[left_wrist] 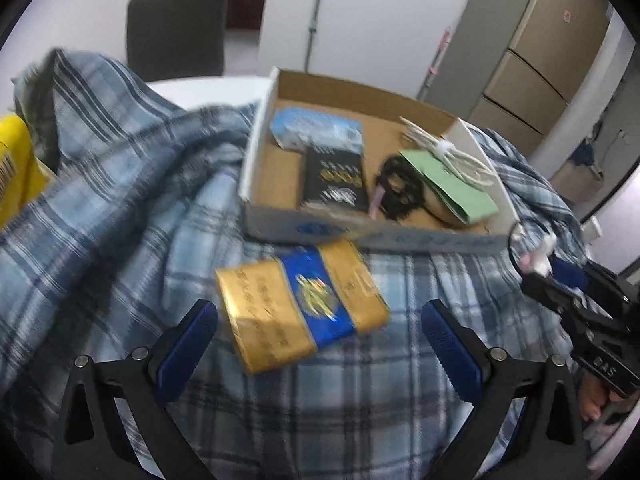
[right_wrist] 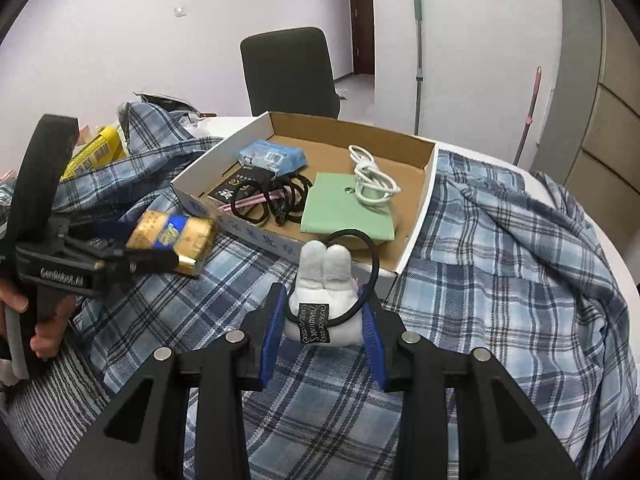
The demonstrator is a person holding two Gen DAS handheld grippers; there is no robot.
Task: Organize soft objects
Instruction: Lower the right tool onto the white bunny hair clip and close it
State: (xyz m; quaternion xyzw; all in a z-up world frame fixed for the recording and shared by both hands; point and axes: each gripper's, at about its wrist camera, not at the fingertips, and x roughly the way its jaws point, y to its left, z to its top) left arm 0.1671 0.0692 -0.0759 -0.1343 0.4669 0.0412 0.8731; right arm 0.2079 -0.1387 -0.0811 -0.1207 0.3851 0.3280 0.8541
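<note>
Blue pads (right_wrist: 374,336) of the right gripper (right_wrist: 322,324) press on both sides of a white plush hair tie (right_wrist: 320,300), its two soft ears upright and its black elastic loop arching toward the cardboard box (right_wrist: 416,236); this grip shows plainly only from the right wrist, while the left wrist view catches just a blurred white tip at the far right edge. From the left wrist the left gripper (left_wrist: 320,336) stands wide open, tilted down over the plaid cloth (left_wrist: 120,208), with a gold and blue packet (left_wrist: 304,304) lying on the cloth between and just beyond its fingers, untouched. In the right wrist view a hand (right_wrist: 40,320) grasps the left gripper's handle at the left edge, its fingers reaching toward that packet. Only the right wrist view shows the black hair ties (right_wrist: 276,196) clearly inside the box, beside a green pouch (right_wrist: 344,208), a white cable (right_wrist: 372,180) and a blue tissue pack (right_wrist: 272,156). Held plush tie and box front wall sit close together, the tie just outside the box above the cloth covering the desk (right_wrist: 600,232).
</note>
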